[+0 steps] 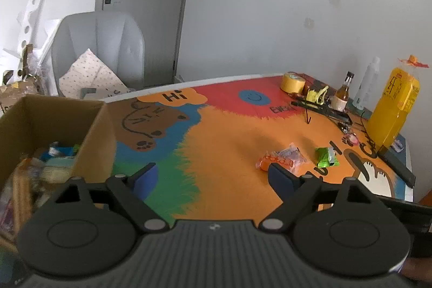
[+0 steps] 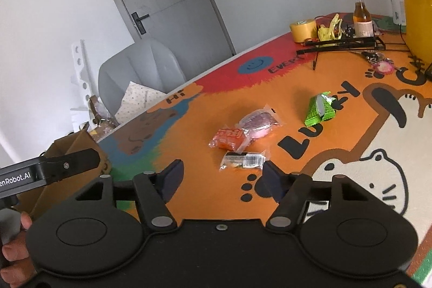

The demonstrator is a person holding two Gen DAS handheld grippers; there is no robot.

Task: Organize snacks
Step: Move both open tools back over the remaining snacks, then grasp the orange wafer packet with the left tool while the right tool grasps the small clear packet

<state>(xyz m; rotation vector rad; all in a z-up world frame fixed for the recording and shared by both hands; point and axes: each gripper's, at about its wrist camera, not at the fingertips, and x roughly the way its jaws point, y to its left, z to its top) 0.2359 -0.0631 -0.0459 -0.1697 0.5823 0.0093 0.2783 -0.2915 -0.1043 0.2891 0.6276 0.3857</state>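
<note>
Both grippers, left [image 1: 212,176] and right [image 2: 221,177], have jaws apart, nothing between them. Snack packets [image 2: 244,135] lie loose mid-counter [image 2: 205,104]; green packet [image 2: 320,109] nearby, cardboard box [image 1: 89,126] at counter's left edge.

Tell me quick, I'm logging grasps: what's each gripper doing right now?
Left gripper: jaws open, nothing between them, above the mat.
Right gripper: jaws open, holding nothing; the clear snack packet lies just ahead.
</note>
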